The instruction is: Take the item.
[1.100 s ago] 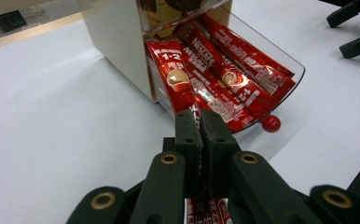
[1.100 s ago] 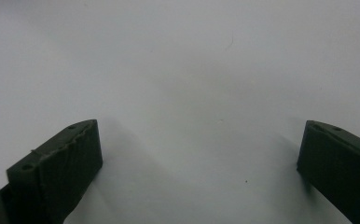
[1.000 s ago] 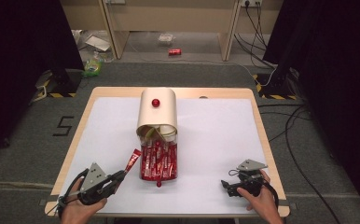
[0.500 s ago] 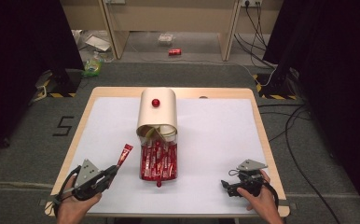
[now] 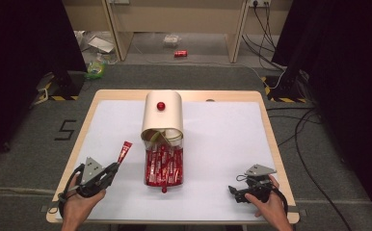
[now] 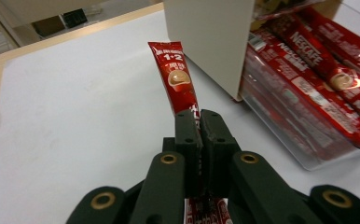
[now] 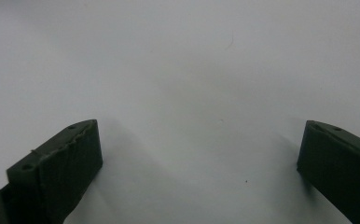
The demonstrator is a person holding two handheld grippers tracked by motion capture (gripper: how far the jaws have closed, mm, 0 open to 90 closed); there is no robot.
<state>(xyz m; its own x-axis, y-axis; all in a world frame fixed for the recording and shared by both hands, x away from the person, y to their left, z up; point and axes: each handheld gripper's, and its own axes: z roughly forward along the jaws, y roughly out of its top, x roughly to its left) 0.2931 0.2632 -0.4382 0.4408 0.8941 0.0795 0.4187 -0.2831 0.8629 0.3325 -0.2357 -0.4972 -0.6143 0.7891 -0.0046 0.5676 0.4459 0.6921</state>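
Presently the left claw [image 6: 198, 122] pinches the lower end of a light, limp red foil coffee stick [image 6: 176, 74] above the white tabletop [image 5: 222, 139], best gripped near its end, while the right claw [image 5: 238, 192] rests wide and empty.

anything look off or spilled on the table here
The beige container lies on its side, and red coffee sticks fan out from its mouth in a clear tray. One stick is clamped in the left gripper.

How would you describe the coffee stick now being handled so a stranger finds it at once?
Start at the beige box on the white table. Left of its clear tray of red sticks, one coffee stick is clamped in the left tool. It alone is lifted, apart from the pile.
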